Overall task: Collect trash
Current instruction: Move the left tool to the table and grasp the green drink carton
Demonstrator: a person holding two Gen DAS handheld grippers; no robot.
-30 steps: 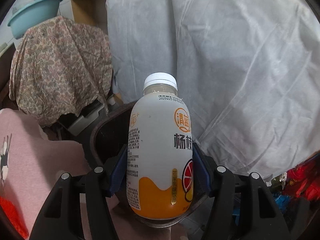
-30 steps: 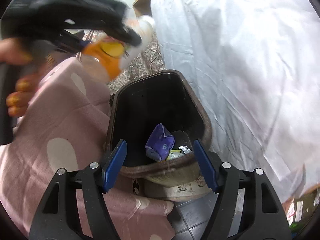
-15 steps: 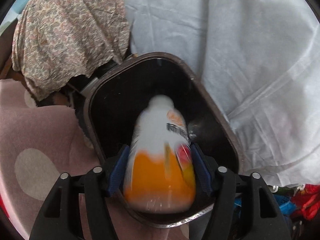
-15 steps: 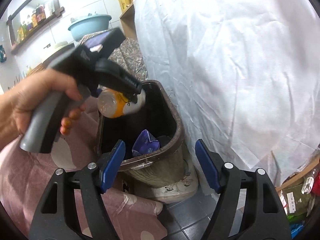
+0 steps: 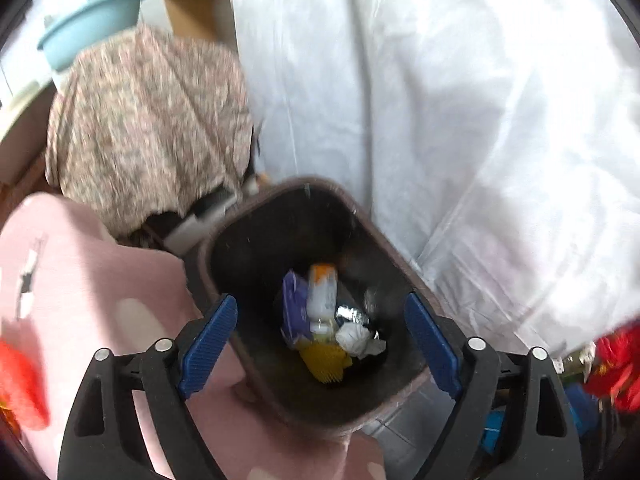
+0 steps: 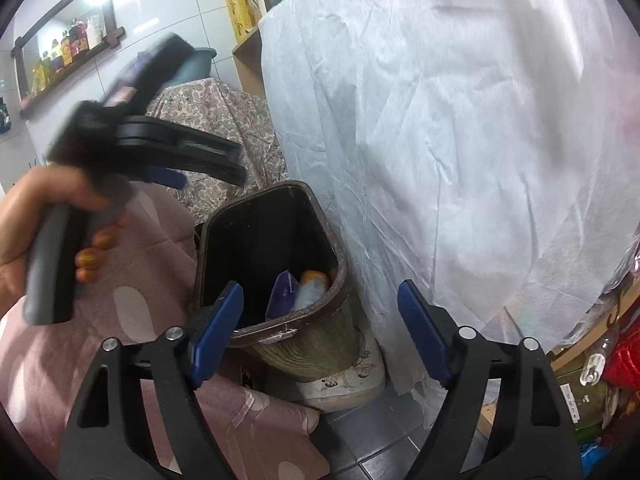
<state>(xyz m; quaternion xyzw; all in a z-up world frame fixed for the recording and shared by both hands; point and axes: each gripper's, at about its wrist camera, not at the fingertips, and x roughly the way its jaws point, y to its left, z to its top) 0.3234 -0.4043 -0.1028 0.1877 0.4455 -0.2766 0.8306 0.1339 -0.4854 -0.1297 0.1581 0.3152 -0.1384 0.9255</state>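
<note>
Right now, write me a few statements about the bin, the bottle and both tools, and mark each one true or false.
1. The drink bottle lies inside the brown bin. True.
2. The left tool is clamped on the bottle. False: its blue pads stand wide apart with nothing between them, above the bin.
3. A purple packet lies in the bin beside the bottle. True.
4. The right tool holds a crumpled wrapper. False: it is open and holds nothing.
5. The bin stands in front of a white sheet. True.
6. The bin holds only the bottle. False: foil and crumpled paper lie there too.
</note>
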